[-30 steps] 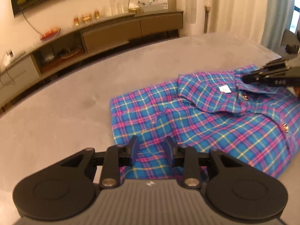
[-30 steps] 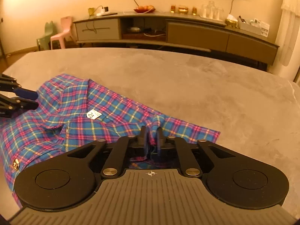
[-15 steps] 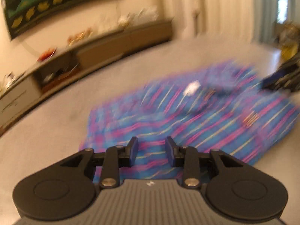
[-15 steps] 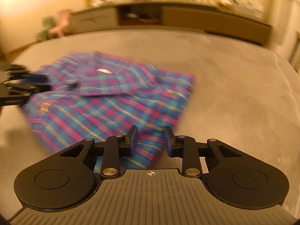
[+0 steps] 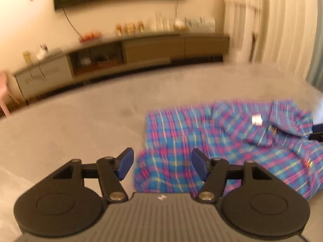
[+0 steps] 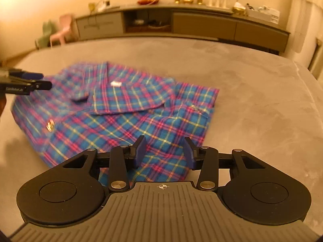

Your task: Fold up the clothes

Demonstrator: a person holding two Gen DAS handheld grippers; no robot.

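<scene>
A small white tag [image 6: 115, 83] is sewn inside the collar of the plaid shirt [image 6: 113, 117]; its print is too blurred to be read. White lettering is seen on the side of the left gripper [image 6: 43, 80] where it enters at the left edge of the right wrist view, but it cannot be made out. A small crosshair mark is printed on the right gripper's housing and a small white logo on the left one's; neither carries readable text.

The shirt, checked in blue, pink and yellow, is laid folded on the grey counter [image 6: 252, 104], collar toward the upper left of the right wrist view and toward the right edge of the left wrist view. Metal buttons [image 6: 49, 124] are seen down its front.

The right gripper [image 6: 164, 153] is held with its blue-padded fingers spread wide and nothing between them; the shirt's near edge is seen through the gap. The left gripper [image 5: 161, 166] is likewise spread wide and empty, with a shirt corner lying in the gap at lower centre of its frame.
</scene>
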